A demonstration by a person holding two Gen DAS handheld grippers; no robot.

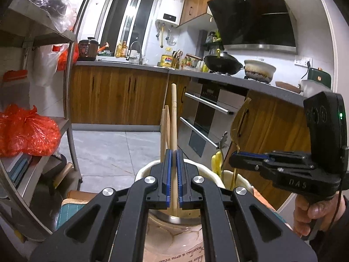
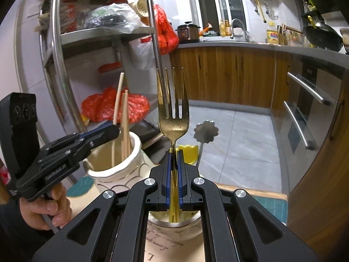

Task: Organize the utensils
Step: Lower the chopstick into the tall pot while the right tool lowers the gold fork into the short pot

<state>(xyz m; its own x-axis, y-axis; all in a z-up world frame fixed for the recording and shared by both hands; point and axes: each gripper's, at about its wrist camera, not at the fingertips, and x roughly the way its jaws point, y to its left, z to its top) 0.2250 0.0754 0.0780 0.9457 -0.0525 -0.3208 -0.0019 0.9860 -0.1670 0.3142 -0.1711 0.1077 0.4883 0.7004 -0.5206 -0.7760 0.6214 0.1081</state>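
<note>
Leftmost, the left claw (image 1: 173,152) is clamped on a wooden chopstick (image 1: 173,118), its blue pads pressed against the shaft; the chopstick stands nearly upright, its top rising well above the claw and its lower end reaching down into a cream ceramic holder (image 2: 113,166). Two more chopsticks (image 1: 164,126) stand in that same holder just left of the held one. Further right, the right claw (image 2: 173,152) is clamped on the neck of a gold fork (image 2: 173,113), tines up, the handle running down between the pads into a second holder (image 2: 174,222) directly beneath. Just right of the fork, a yellow utensil (image 2: 187,152) and a flower-headed metal utensil (image 2: 206,131) stand up. Both holders sit side by side on a patterned surface (image 2: 270,200)
</note>
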